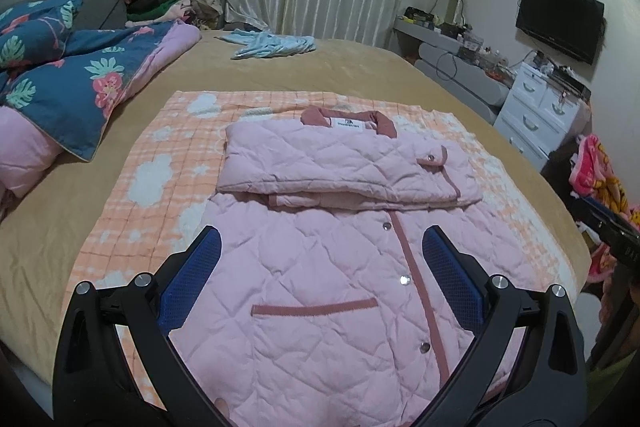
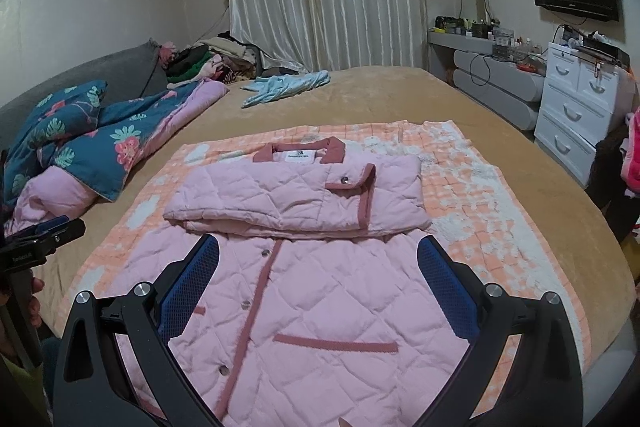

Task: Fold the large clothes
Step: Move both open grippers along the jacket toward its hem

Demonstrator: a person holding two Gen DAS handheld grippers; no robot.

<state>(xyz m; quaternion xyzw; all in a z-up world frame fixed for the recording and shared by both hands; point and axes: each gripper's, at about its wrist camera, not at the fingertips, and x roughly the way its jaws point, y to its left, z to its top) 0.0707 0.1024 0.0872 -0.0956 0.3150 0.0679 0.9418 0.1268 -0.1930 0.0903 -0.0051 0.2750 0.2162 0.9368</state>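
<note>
Jacket pink, quilted, one, sleeves folded across chest, lying on orange blanket on bed | left tool wide, empty | right tool wide, empty

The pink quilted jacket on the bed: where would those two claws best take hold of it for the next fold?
Probably at the near hem of the pink jacket, one corner per claw, coming in low from the bed's near edge. Its sleeves already lie folded across the chest, so the flat lower half is what can lift and fold up toward the collar. Both the left claw and right claw are open.
</note>
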